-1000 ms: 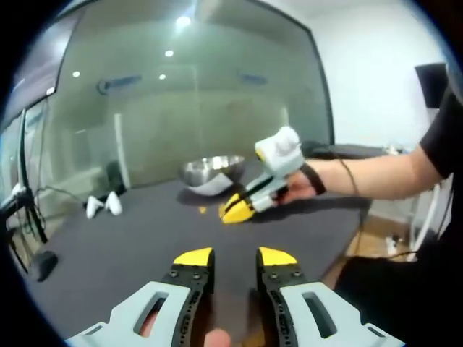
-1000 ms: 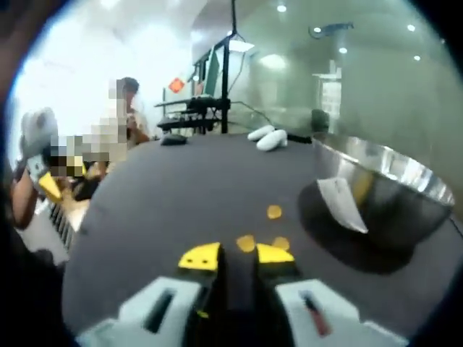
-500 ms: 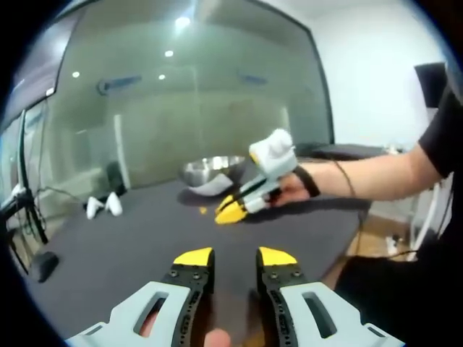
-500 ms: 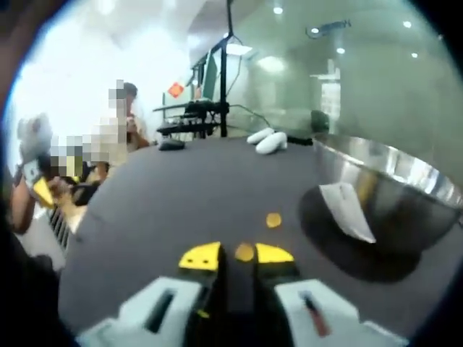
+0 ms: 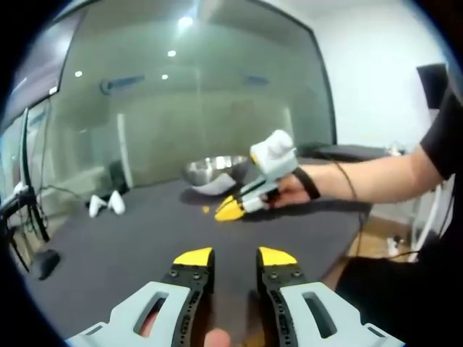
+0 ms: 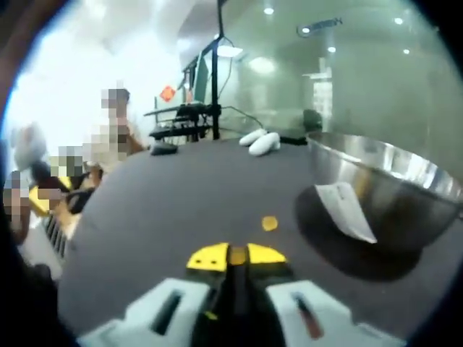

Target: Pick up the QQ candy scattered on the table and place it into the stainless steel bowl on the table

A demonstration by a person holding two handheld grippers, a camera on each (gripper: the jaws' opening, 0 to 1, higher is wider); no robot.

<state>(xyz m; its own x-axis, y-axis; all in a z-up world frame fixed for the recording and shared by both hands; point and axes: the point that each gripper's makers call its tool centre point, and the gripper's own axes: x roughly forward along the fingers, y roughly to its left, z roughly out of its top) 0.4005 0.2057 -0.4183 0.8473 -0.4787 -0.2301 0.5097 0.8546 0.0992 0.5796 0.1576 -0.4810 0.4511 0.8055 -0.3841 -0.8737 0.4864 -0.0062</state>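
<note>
1. Right gripper (image 6: 236, 256) is low over the dark table (image 6: 159, 202), jaws pinched in on a yellow candy (image 6: 237, 254) sitting right between the yellow tips. Clamped on it as far as I can see.
2. One more candy (image 6: 269, 223) lies loose on the table just ahead of those tips, between them and the bowl (image 6: 391, 195).
3. The bowl is steel, off to the right in the right gripper view, with a white label on its side and a dark shadow under it. Can't see inside it from here.
4. Left gripper (image 5: 235, 256) hangs back over the near part of the table (image 5: 108, 246), jaws apart, nothing between them.
5. From the left gripper view you get the other gripper (image 5: 230, 210) held by a hand (image 5: 293, 191), tips down at the tabletop just in front of the bowl (image 5: 215, 171). A small yellow bit (image 5: 205, 209) sits beside its tips.
6. Two white things (image 6: 258, 141) lie together at the far edge of the table, well apart from the candies. Too blurry to tell what they are.
</note>
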